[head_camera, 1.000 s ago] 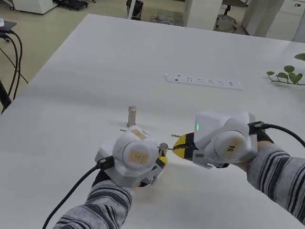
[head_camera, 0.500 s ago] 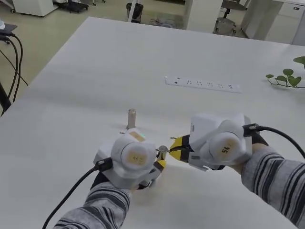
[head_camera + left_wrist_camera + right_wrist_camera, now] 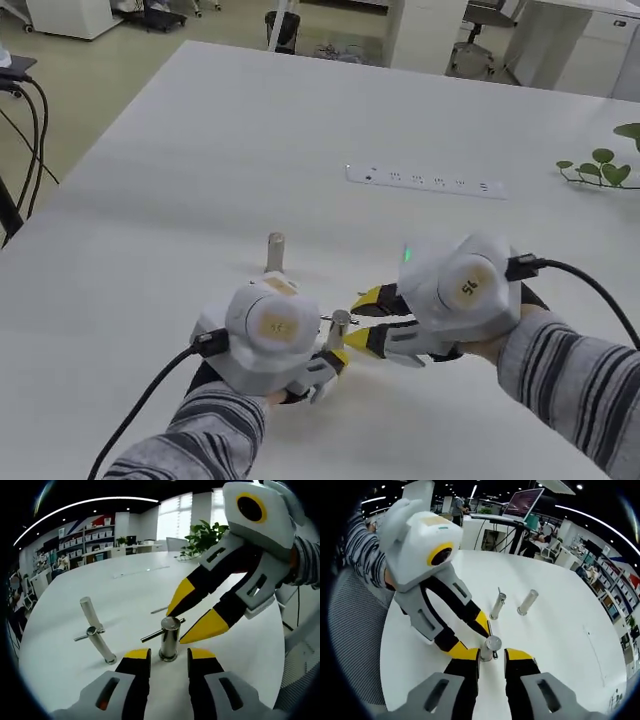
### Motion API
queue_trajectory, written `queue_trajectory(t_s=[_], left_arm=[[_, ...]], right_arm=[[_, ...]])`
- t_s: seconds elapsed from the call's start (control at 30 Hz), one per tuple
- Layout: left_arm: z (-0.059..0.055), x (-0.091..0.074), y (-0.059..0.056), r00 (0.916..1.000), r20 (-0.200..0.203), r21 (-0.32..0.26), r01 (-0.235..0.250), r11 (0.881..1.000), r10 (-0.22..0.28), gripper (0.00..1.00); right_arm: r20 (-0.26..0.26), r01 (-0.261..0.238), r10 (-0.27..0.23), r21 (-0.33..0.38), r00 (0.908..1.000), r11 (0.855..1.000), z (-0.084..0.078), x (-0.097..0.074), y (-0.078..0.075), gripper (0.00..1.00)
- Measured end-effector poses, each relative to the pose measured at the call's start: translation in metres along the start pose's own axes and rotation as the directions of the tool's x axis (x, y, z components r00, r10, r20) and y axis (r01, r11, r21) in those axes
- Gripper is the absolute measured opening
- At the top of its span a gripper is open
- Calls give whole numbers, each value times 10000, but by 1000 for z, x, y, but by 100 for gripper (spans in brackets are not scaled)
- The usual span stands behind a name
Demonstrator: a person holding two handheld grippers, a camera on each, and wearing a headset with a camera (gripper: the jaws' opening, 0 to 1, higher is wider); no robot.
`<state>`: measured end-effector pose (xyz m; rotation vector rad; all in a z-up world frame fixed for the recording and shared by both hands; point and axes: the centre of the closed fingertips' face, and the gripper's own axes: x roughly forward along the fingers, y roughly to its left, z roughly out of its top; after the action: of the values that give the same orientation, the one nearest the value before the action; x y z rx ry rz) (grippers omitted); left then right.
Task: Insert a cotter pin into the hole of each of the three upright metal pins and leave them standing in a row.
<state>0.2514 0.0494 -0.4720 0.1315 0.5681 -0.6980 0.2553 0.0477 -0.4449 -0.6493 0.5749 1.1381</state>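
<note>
Steel pin (image 3: pixel 170 637), smooth cylinder, cotter pin (image 3: pixel 151 636) crosswise through it, between parted tips of left gripper (image 3: pixel 169 655); right gripper (image 3: pixel 492 656) released, flanking its top; white table (image 3: pixel 125 580) stretches beyond.

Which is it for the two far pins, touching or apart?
Apart. The right gripper view shows bare table between the plain pin and the cottered pin beside it.

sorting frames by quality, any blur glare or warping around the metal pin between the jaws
Head view: soft even light, faint shadows, the metal pin small but fairly crisp. Left gripper view: fisheye bends the table edge, the windows behind are blown out, and there is a bright glint on the pin's top. Right gripper view: same warping, pin reasonably sharp, ceiling lights glare as bright spots.
</note>
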Motion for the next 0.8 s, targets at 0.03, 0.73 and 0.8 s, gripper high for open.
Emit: queue_trajectory(t_s=[0.03, 0.73, 0.8], left_arm=[[-1, -1, 1, 10000, -56, 40, 5, 10000, -5, 28], [6, -20, 2, 9992, -291, 219, 264, 9994, -257, 40], [10, -22, 2, 9995, -121, 134, 293, 9995, -291, 41]], right_arm=[[132, -72, 67, 396, 9999, 9992, 1, 2, -1, 13], [128, -650, 638, 1528, 9979, 9861, 2, 15, -5, 8], [69, -618, 614, 1424, 9981, 9879, 2, 16, -8, 8]])
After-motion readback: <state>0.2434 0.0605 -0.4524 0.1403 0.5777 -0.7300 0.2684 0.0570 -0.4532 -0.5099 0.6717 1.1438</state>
